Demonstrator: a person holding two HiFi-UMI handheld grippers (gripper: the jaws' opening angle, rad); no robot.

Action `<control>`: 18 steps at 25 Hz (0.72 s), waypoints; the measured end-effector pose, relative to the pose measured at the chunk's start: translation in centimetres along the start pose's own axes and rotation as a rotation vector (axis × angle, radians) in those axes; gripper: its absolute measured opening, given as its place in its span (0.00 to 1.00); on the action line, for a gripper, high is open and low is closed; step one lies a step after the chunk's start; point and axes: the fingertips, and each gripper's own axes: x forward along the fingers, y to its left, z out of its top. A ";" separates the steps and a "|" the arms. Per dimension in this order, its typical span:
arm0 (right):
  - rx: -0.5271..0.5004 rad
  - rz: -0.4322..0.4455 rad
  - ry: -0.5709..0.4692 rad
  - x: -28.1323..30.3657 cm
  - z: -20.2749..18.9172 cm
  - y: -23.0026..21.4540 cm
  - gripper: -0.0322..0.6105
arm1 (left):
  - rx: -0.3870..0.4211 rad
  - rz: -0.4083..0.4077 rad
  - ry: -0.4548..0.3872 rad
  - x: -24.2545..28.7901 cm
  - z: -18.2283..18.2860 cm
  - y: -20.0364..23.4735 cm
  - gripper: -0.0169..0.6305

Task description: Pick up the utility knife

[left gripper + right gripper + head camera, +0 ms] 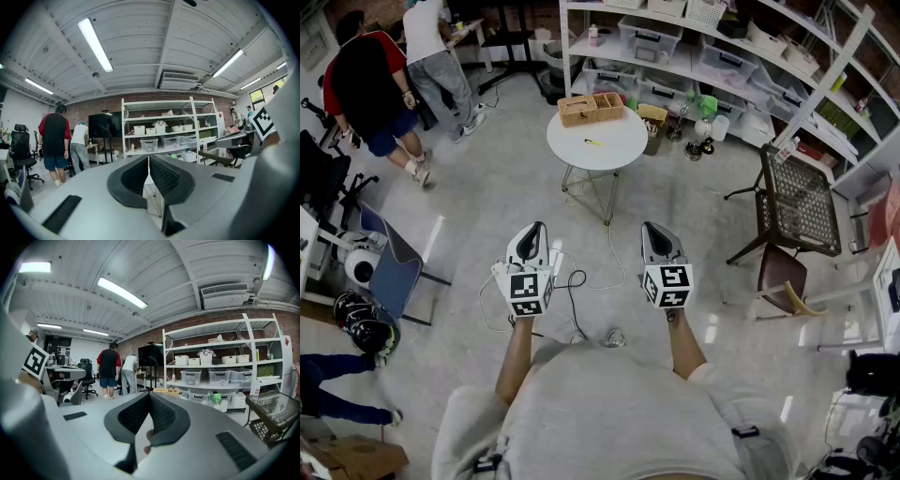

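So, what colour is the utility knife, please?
Yellow; the utility knife shows best in the head view.

No word, brand name or number can be read anywhere. The only printed signs are black-and-white square marker patterns, one set on the white cube of the left gripper and one on the white cube of the right gripper. They show blocks, no letters. Any print on the clear plastic storage boxes on the white metal shelving is too small to tell
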 end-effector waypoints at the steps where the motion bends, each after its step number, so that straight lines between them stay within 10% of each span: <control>1: 0.000 0.001 -0.001 0.1 0.0 0.0 0.10 | 0.001 -0.001 0.000 0.0 0.0 0.0 0.07; 18: -0.010 0.043 0.007 0.1 -1.2 -1.1 0.10 | -0.003 0.007 0.027 0.9 -1.0 -2.7 0.07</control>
